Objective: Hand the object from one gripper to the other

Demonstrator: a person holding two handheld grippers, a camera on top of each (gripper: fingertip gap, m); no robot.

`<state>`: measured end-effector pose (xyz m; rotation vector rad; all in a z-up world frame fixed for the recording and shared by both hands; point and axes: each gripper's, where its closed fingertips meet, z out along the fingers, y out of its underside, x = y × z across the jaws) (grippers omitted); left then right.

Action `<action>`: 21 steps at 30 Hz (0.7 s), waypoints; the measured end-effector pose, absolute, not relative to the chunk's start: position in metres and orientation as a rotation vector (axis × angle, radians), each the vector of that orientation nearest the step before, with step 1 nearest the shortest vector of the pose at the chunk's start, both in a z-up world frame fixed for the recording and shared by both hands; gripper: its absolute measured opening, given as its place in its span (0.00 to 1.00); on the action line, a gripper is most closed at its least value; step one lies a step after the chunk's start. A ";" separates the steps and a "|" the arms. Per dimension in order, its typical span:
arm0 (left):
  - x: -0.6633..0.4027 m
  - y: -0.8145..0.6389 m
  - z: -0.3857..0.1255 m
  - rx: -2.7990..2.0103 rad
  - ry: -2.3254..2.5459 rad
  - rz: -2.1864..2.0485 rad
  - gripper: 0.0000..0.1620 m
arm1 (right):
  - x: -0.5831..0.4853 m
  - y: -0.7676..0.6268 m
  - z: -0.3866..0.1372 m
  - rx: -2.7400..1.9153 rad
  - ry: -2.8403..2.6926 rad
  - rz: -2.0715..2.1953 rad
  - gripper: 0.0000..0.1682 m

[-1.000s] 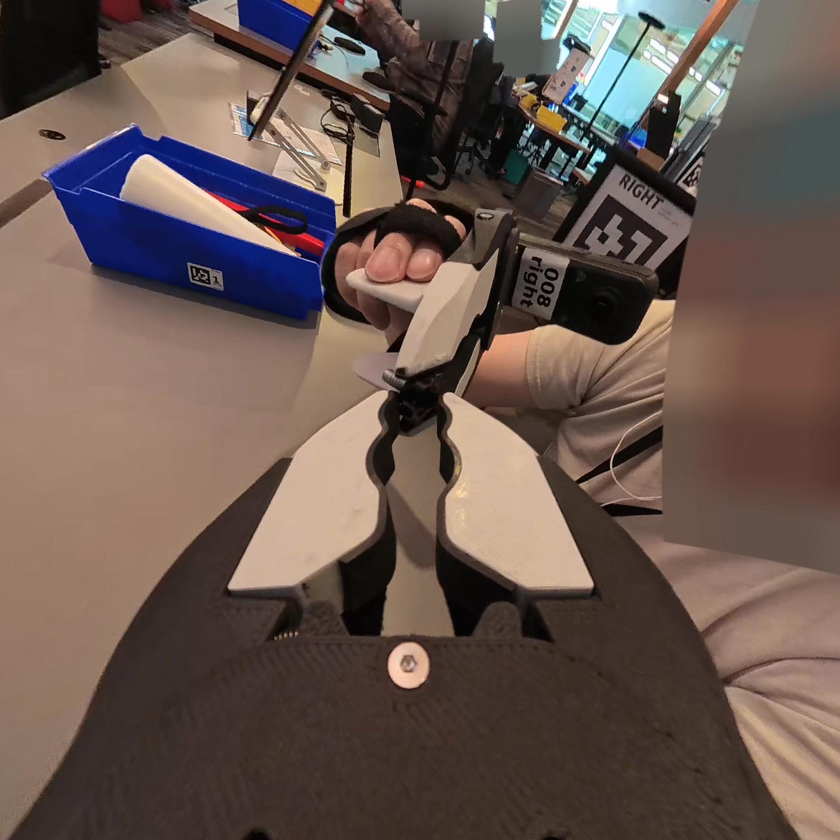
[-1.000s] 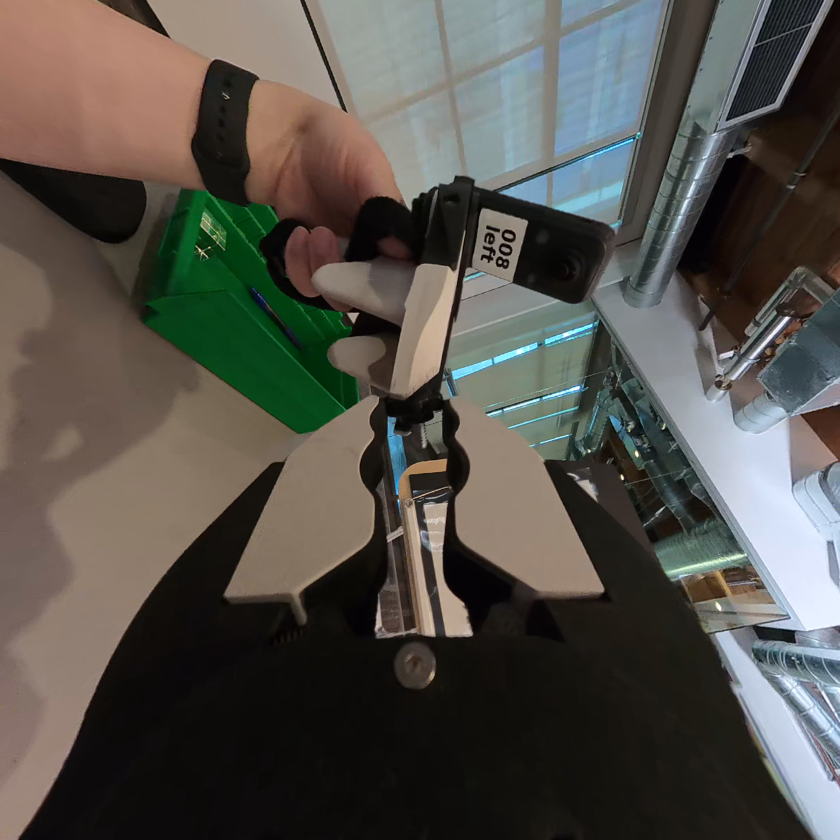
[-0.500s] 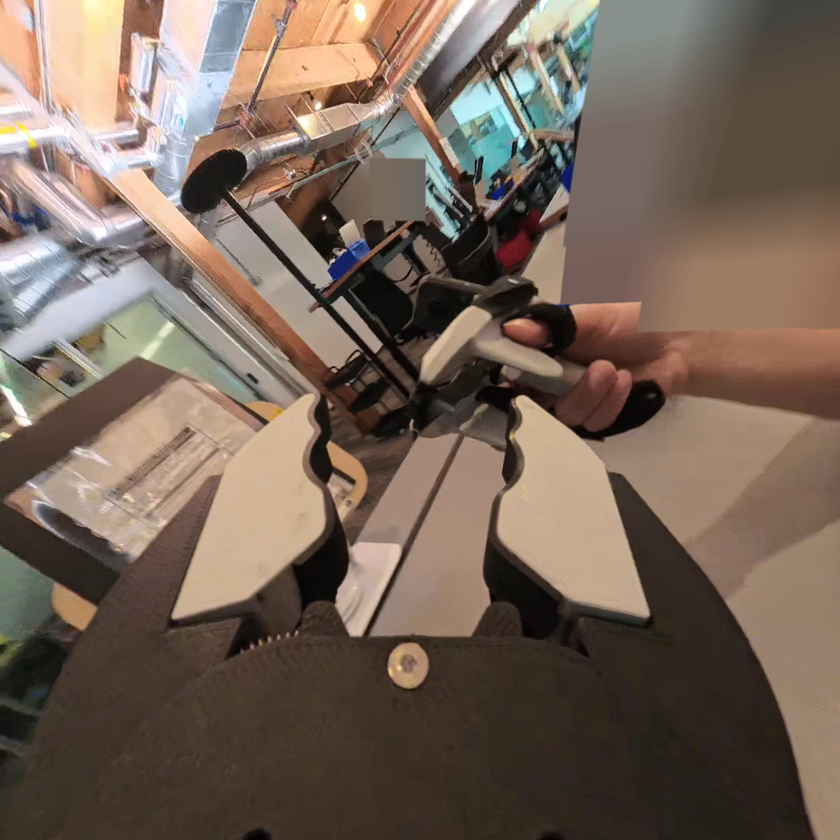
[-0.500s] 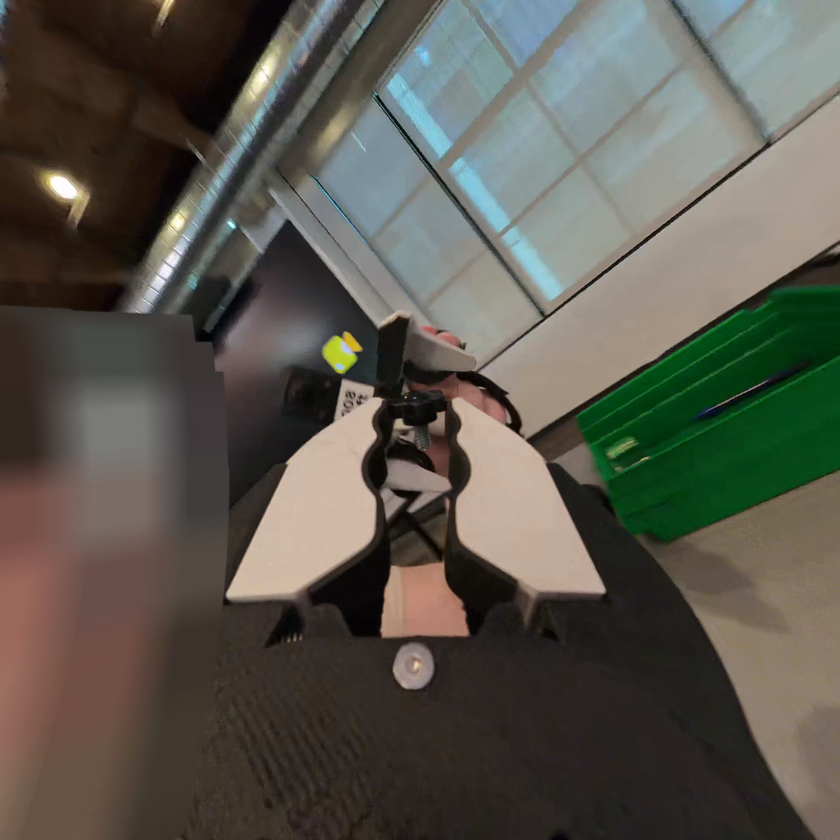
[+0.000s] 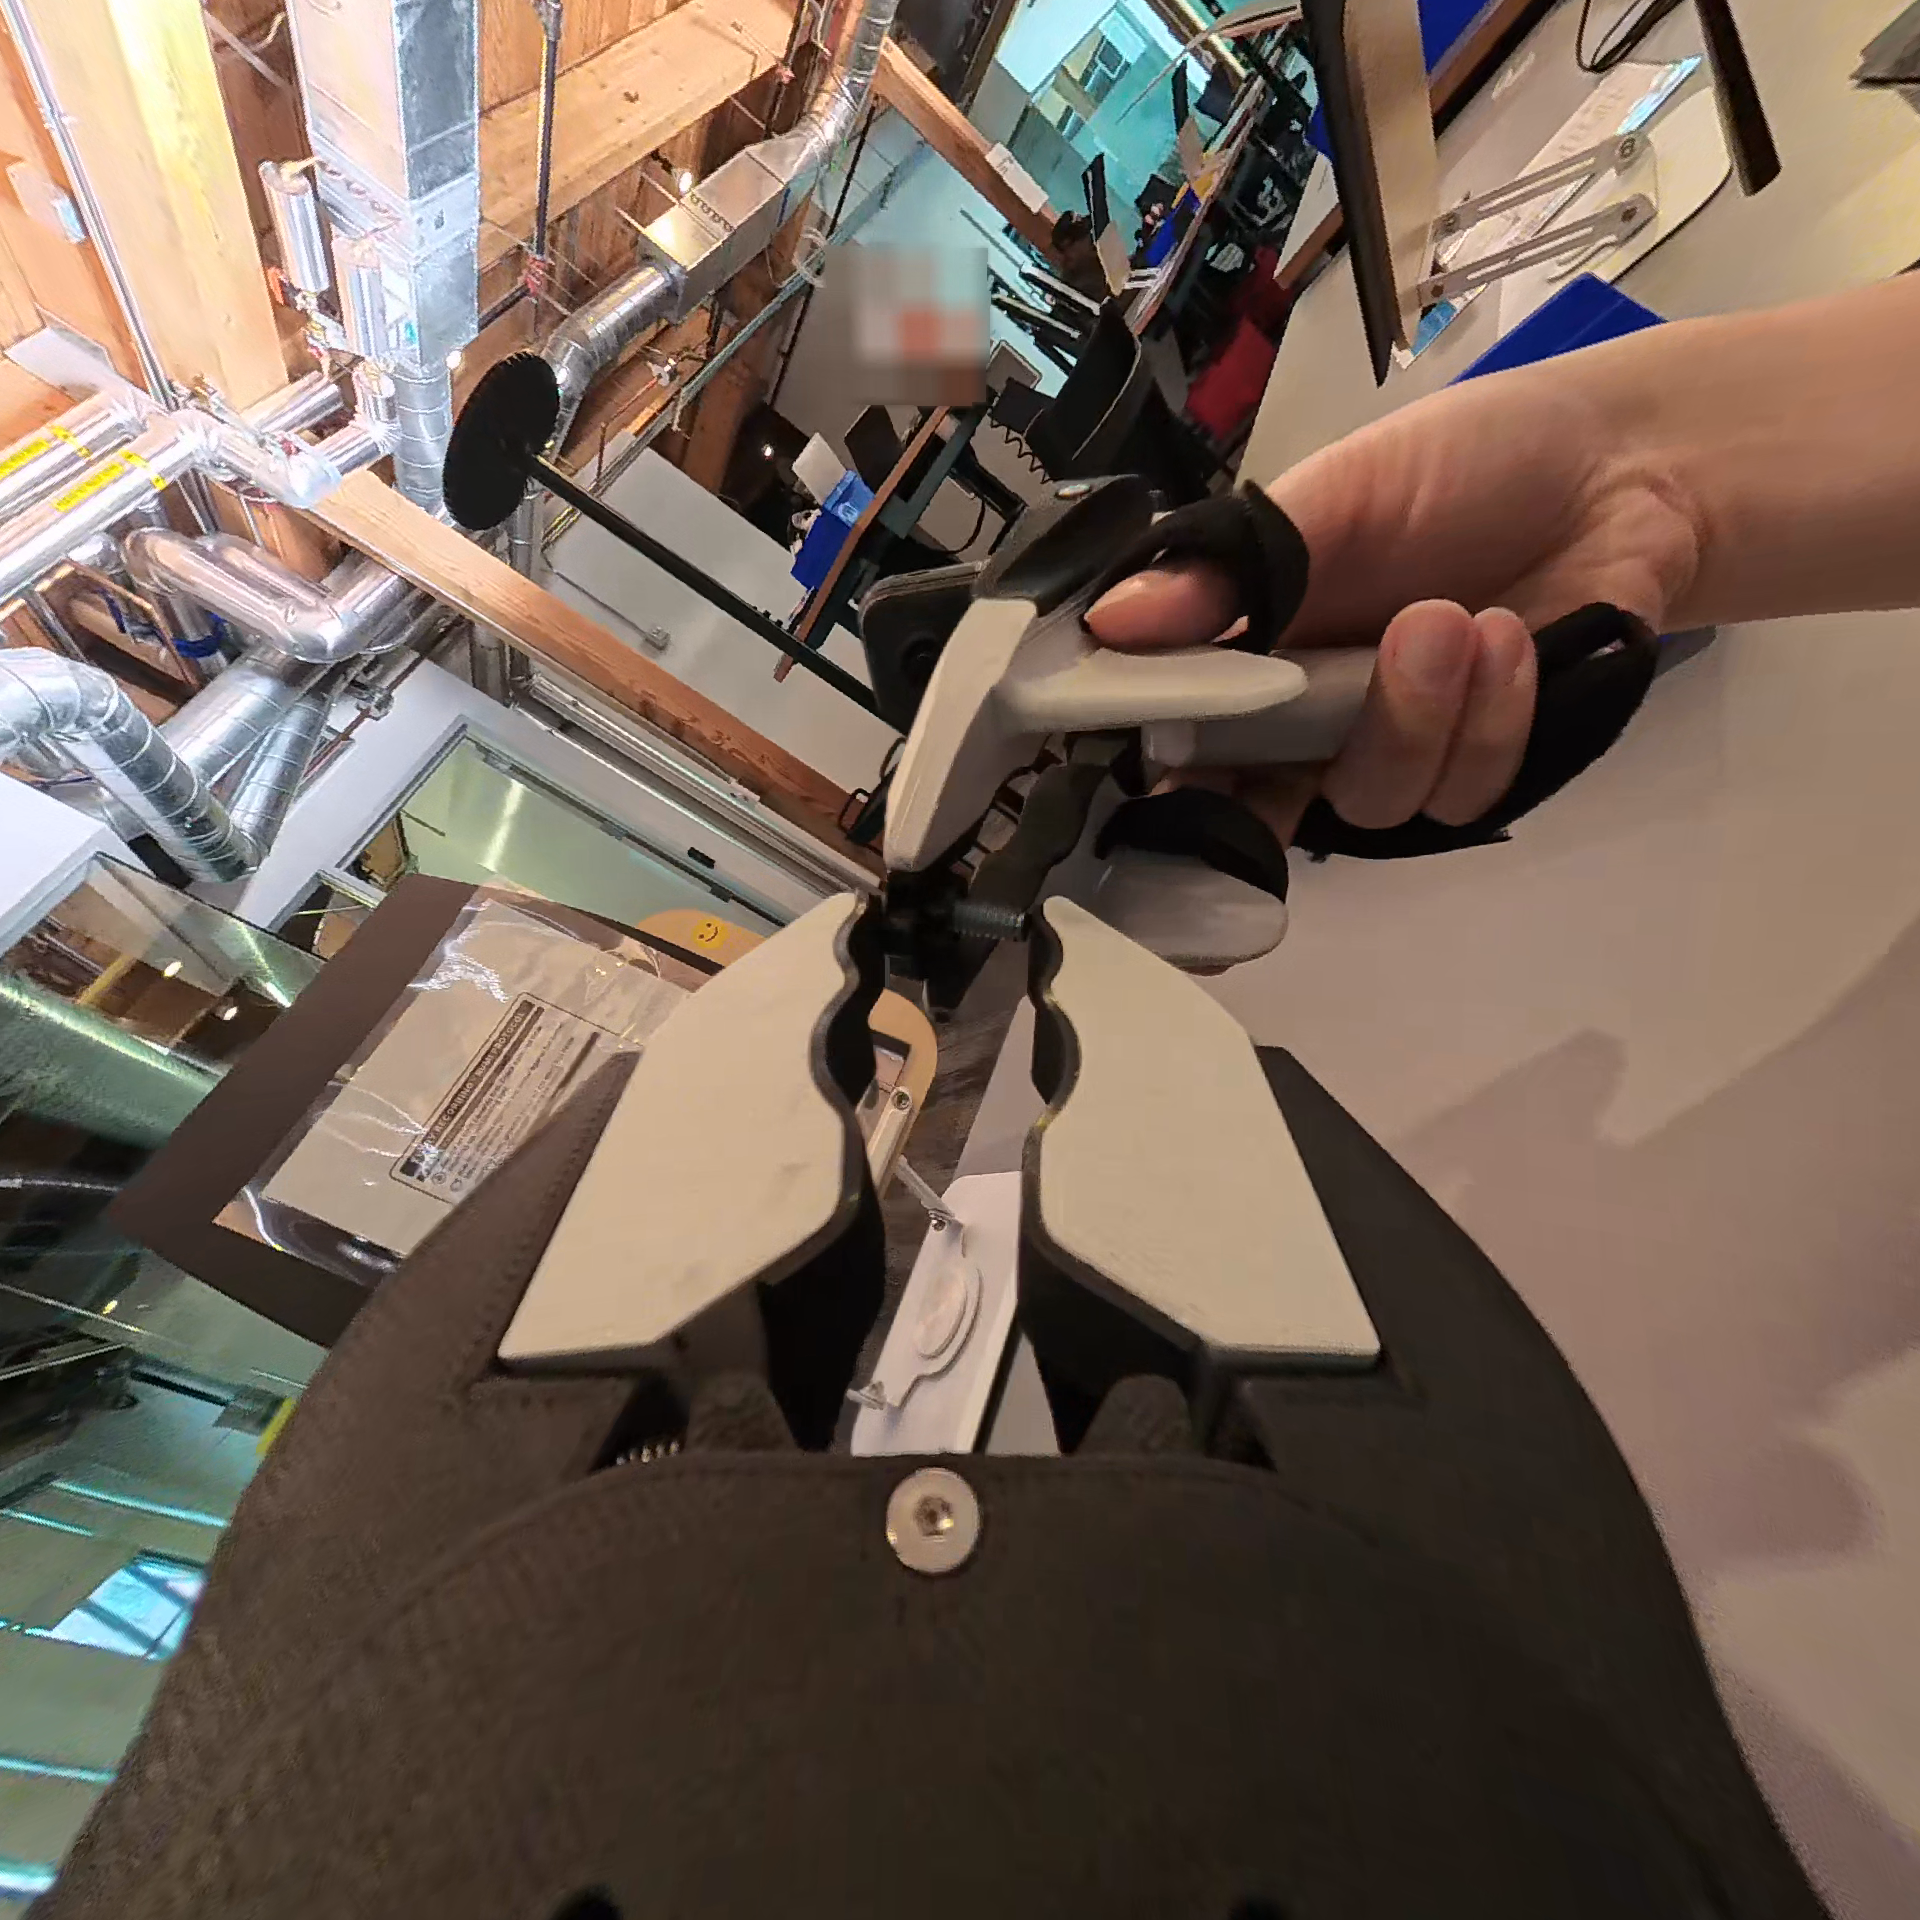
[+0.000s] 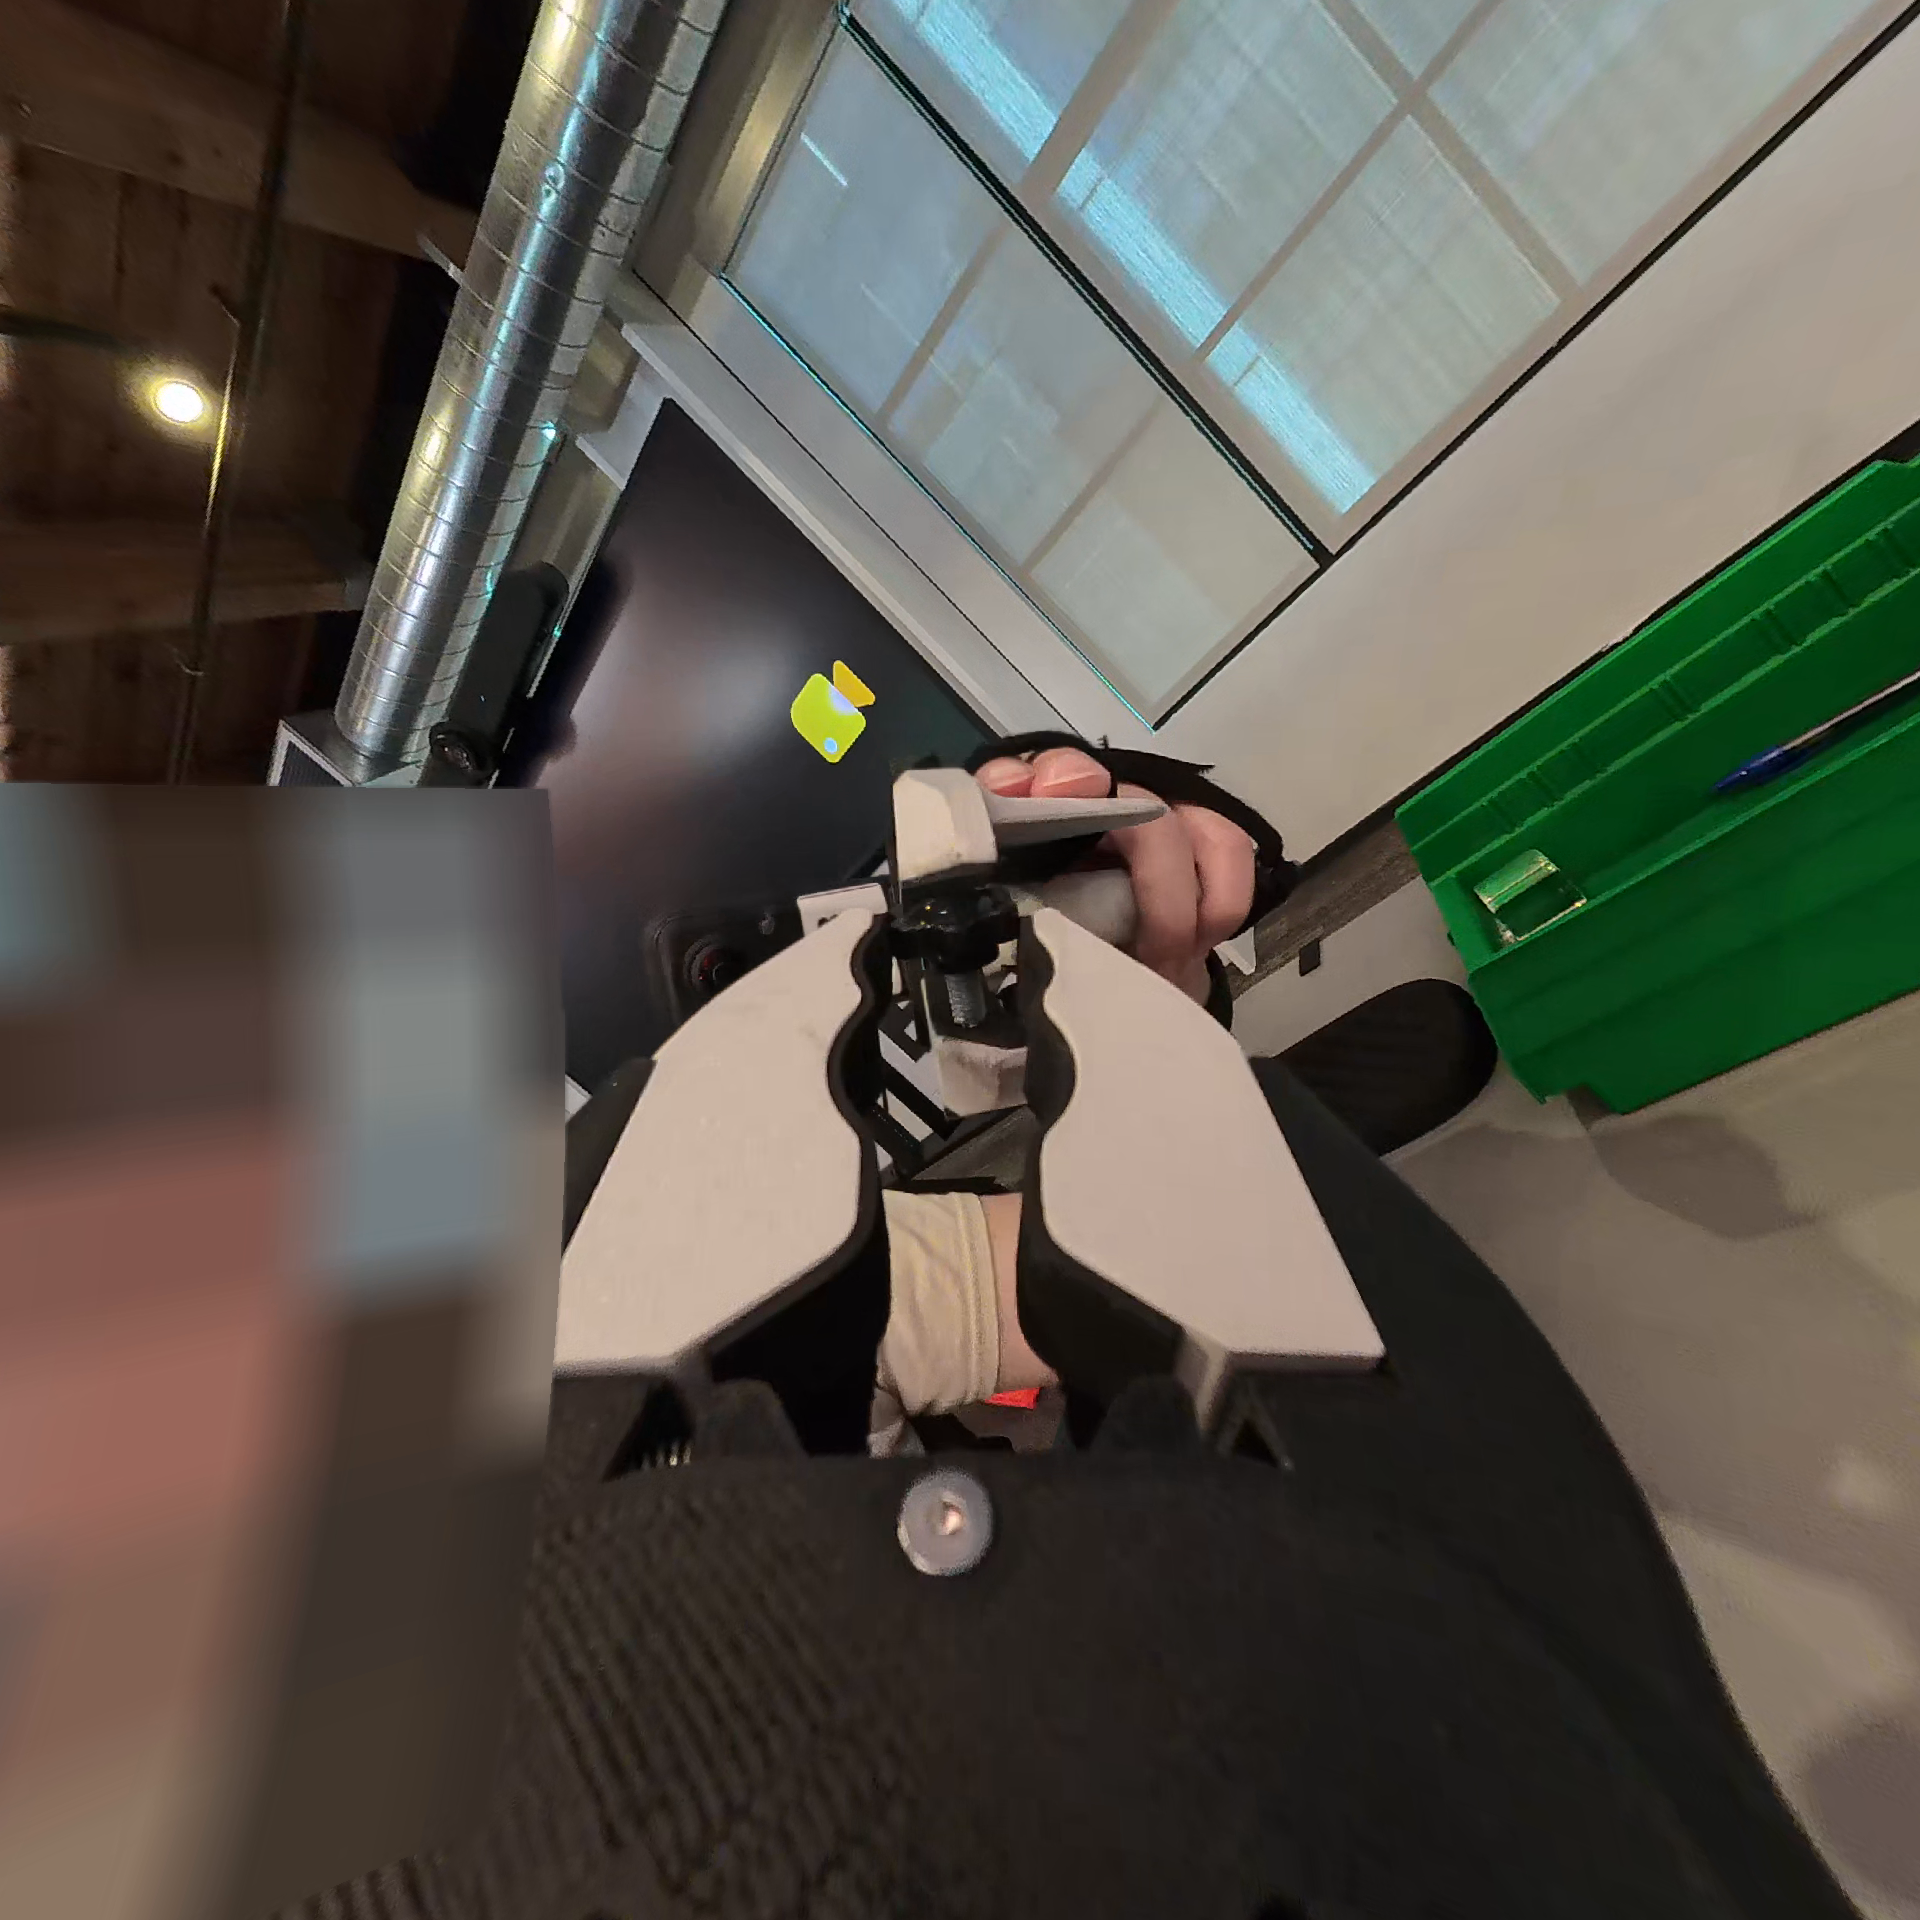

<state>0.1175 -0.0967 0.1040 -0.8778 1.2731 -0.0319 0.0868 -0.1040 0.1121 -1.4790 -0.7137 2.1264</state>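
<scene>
The object is a small black knob with a threaded screw (image 5: 940, 920). My left gripper (image 5: 951, 920) has its two grey jaws drawn in on it, one against the knob and one at the screw's tip. My right gripper (image 6: 956, 930) is shut on the same knob (image 6: 951, 914), with the screw (image 6: 966, 997) pointing down between its jaws. In the left wrist view the right gripper's grey finger (image 5: 935, 758) comes down onto the knob, held by a hand (image 5: 1455, 582). In the right wrist view the left gripper's upper finger (image 6: 940, 831) sits on the knob.
A green bin (image 6: 1662, 935) holding a blue pen (image 6: 1808, 743) stands on the grey table (image 6: 1714, 1351) to the right. The table (image 5: 1558, 1143) also shows right of the left gripper, with a blue bin's corner (image 5: 1558, 332) behind the arm. Only a small space, under 4 cm, lies between the two pairs of fingers.
Half a second ago my left jaws were wide open beside the object; they have now closed in around it. My right gripper has stayed shut on it. Both views have tilted.
</scene>
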 end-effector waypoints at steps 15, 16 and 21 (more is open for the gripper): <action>0.102 -0.121 0.113 -1.407 1.182 -1.070 0.16 | 0.108 -0.118 0.118 -0.496 -1.214 -0.027 0.13; 0.103 -0.121 0.110 -1.426 1.189 -1.094 0.16 | 0.103 -0.117 0.115 -0.470 -1.225 -0.141 0.12; 0.109 -0.123 0.095 -1.517 1.222 -1.137 0.16 | 0.087 -0.127 0.110 -0.393 -1.214 -0.251 0.14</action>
